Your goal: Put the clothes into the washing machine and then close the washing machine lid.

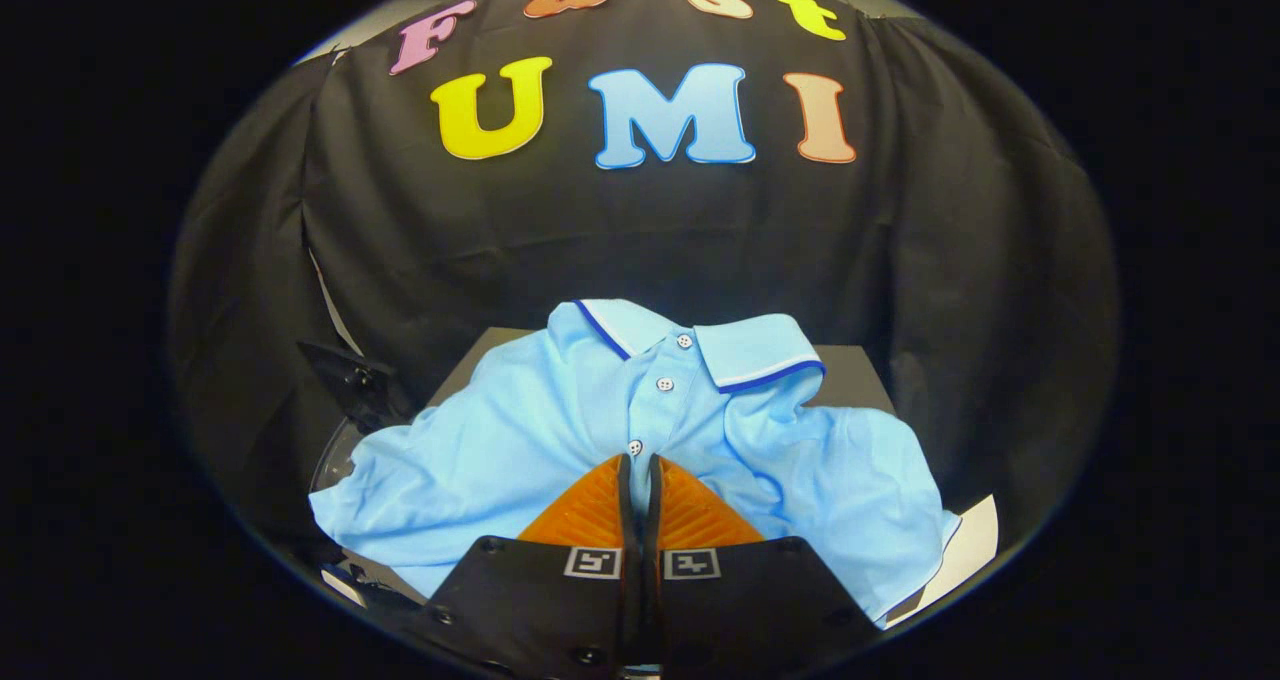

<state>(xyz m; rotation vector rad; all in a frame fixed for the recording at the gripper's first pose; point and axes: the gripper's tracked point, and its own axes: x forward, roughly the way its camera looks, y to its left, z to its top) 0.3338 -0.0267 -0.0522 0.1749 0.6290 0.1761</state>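
A: Where's the shirt (pixel 560 430)?
B: Spread flat just ahead of the gripper (pixel 638 465), collar at the far side, lying over a dark surface (pixel 860 370).
A: Gripped?
B: No, fingers pressed together, nothing between. Loading and lid-closing both remain.

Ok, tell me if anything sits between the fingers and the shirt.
Nothing visible does. The gripper has its fingers closed together, tips right at the button placket of the light blue polo shirt, which lies spread just ahead of them. Whether they pinch any fabric cannot be told.
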